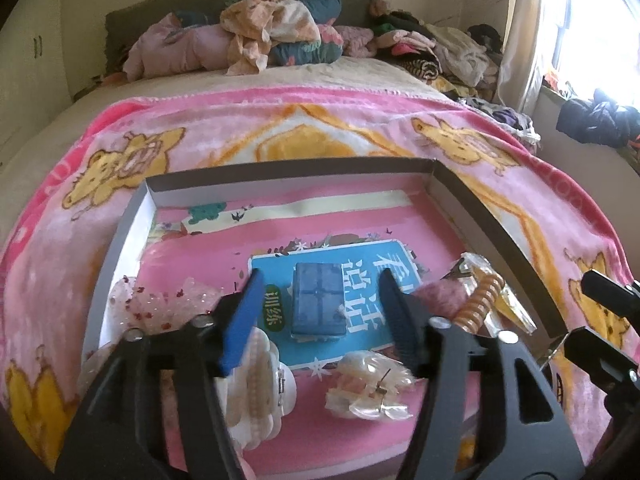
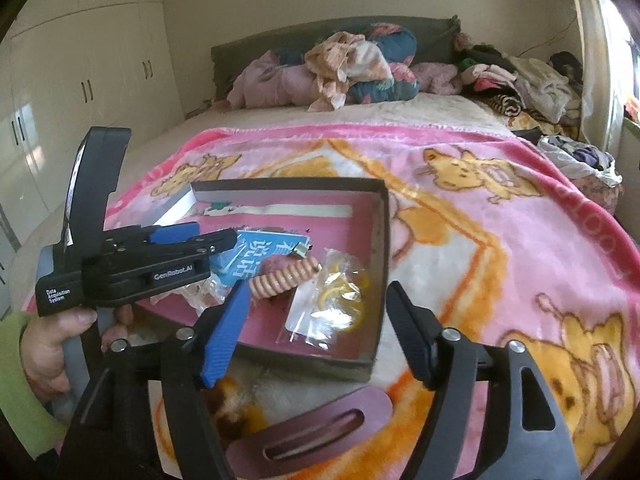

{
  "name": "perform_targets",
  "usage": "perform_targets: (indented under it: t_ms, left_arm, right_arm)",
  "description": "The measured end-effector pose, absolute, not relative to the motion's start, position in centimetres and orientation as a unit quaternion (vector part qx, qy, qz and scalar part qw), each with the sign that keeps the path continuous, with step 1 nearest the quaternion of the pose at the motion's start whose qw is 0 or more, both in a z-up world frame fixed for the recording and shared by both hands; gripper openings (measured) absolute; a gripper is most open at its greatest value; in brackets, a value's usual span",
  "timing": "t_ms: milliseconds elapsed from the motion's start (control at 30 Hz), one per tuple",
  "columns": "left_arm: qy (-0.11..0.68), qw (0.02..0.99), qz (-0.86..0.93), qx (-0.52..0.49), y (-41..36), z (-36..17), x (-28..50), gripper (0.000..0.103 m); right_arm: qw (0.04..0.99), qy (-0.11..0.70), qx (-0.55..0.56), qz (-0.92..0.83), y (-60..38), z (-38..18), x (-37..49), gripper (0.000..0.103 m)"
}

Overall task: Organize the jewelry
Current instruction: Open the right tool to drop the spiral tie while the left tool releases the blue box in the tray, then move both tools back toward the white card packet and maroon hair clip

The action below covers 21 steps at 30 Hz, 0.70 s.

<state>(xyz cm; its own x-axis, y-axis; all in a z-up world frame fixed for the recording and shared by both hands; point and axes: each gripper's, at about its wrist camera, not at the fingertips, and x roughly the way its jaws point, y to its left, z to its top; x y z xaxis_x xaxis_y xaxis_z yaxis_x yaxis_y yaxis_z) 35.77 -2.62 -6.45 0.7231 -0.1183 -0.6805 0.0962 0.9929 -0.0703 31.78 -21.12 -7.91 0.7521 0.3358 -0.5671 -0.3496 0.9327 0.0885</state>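
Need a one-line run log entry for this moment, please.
left gripper: open, over blue case in box | right gripper: open, empty | pink hair clip: on blanket, outside box

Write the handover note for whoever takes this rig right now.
Left gripper: jaws open, empty, over the blue case in the box.
Right gripper: jaws open, empty, near the box's front edge.
In the box: spiral hair tie, clear bag, shell claw clip, pearl clip, glitter piece.
Left to do: mauve oval clip lies outside on the blanket; probably box it next.
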Motion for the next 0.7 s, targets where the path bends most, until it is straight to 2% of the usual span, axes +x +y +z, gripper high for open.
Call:
perform_targets:
  t_ms: [67, 300, 467, 700]
  left_arm:
    - [0.361, 0.931, -0.059, -0.017, -2.6, -6.0, 35.3, 0.058]
    - [0.336, 0.94, -0.056, -0.024, -2.3, -4.3, 33.5, 0.083]
    - [0.316, 0.947, -0.057, -0.03, -2.1, -3.3, 31.5, 0.091]
    - [0.304, 0.951, -0.055, -0.027, -1.8, -3.0, 29.0, 0.091]
  right_arm:
    - [0.938, 0.297, -0.01, 0.18, -21.5, -7.7, 31.3, 0.074]
    - [0.942, 0.29, -0.002, 0.167, -22.6, -7.5, 29.8, 0.078]
    - [0.943, 0.29, -0.002, 0.163, -23.0, -7.6, 28.8, 0.079]
    - [0.944, 0.289, -0.003, 0.16, -23.1, -7.7, 27.6, 0.08]
